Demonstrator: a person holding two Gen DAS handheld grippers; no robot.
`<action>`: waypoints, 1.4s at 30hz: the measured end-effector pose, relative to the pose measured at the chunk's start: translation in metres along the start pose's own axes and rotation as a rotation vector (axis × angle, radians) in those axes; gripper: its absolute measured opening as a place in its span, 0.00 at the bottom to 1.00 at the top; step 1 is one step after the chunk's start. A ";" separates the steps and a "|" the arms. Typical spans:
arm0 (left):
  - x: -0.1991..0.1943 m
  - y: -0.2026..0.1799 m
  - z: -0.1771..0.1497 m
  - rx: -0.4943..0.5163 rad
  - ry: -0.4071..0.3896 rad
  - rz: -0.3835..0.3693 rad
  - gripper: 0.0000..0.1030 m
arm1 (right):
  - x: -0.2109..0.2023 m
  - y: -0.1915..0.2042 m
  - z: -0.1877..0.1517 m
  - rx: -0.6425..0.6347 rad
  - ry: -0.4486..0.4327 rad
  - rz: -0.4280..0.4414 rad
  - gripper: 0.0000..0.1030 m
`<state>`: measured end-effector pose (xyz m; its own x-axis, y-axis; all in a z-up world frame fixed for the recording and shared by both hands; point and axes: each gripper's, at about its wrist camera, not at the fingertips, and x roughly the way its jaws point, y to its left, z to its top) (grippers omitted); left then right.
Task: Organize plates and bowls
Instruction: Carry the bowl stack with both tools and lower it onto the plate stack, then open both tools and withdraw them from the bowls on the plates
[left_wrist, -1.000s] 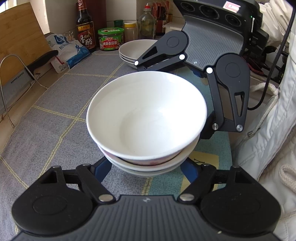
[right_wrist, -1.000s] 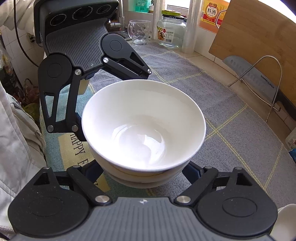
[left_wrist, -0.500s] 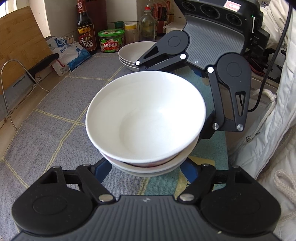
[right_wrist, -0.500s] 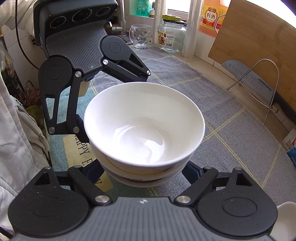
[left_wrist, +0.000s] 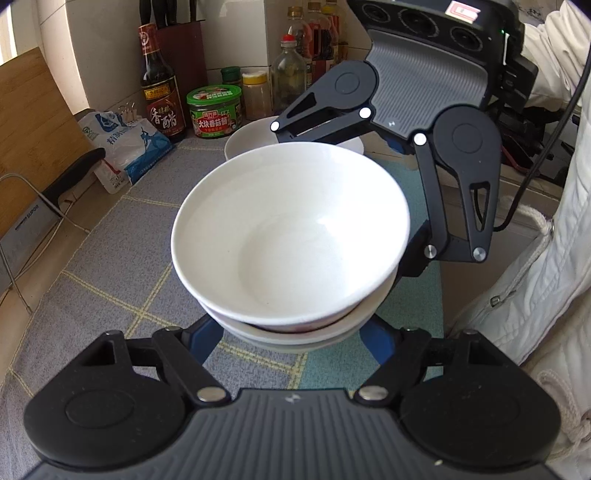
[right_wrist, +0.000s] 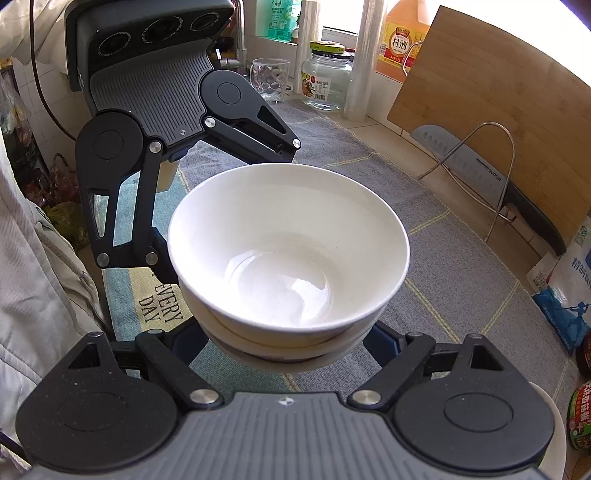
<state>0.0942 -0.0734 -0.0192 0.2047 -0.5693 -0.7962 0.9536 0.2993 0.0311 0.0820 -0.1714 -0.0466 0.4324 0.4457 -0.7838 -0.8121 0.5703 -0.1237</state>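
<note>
Fingertips (left_wrist: 207, 338) under bowl stack (left_wrist: 291, 236) (contact hidden)

A home kitchen: sauce bottles (left_wrist: 159, 85), a cleaver (right_wrist: 491, 177) and a cutting board (right_wrist: 491, 88) line the counter.

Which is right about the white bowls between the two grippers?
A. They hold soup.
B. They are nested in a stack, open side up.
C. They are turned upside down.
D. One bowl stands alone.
B: the stack of bowls shows several rims under the empty top bowl.
</note>
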 end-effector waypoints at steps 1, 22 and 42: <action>0.003 -0.001 0.007 0.003 -0.003 0.002 0.78 | -0.004 -0.003 -0.003 -0.002 -0.001 -0.004 0.90; 0.092 -0.009 0.118 0.112 -0.070 -0.002 0.78 | -0.071 -0.088 -0.082 0.016 0.022 -0.139 0.90; 0.152 0.007 0.147 0.114 -0.051 -0.028 0.78 | -0.063 -0.138 -0.130 0.098 0.054 -0.145 0.90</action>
<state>0.1642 -0.2700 -0.0511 0.1857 -0.6154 -0.7660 0.9775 0.1954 0.0800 0.1160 -0.3681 -0.0593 0.5181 0.3180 -0.7940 -0.6998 0.6914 -0.1797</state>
